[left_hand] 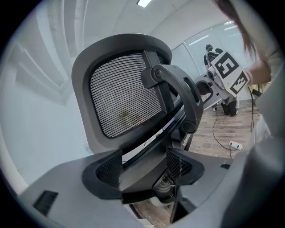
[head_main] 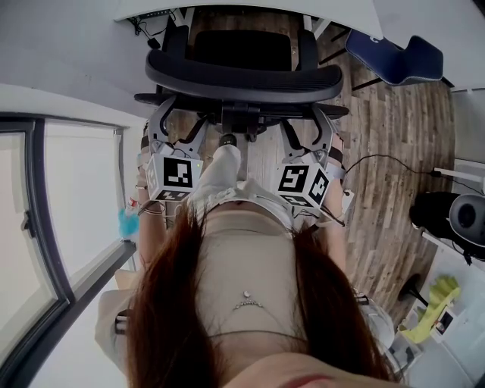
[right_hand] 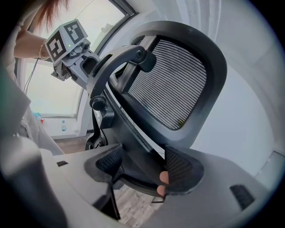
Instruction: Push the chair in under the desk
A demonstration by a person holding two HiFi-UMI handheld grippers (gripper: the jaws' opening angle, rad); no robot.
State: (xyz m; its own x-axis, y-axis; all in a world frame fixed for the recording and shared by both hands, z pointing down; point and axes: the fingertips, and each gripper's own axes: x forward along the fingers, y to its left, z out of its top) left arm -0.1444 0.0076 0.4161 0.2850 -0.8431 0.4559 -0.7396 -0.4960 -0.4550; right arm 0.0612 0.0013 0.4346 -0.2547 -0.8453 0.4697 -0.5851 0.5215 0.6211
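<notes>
From above, the black office chair [head_main: 242, 76] stands just ahead of me, its seat partly under the white desk [head_main: 348, 11]. Both grippers hold the frame behind its mesh back. My left gripper [head_main: 168, 115] sits at the frame's left side and my right gripper [head_main: 318, 117] at its right. In the left gripper view the mesh back [left_hand: 124, 98] rises above my left gripper [left_hand: 143, 167], and a dark frame bar fills the space between the jaws. In the right gripper view my right gripper [right_hand: 140, 167] closes around the matching bar below the mesh [right_hand: 173, 84].
A blue seat [head_main: 398, 57] lies on the wood floor at the upper right. A black cable [head_main: 379, 161] runs across the floor, with a power strip [left_hand: 234, 145] nearby. A window frame [head_main: 34, 227] is at the left and a black round device [head_main: 447, 216] at the right.
</notes>
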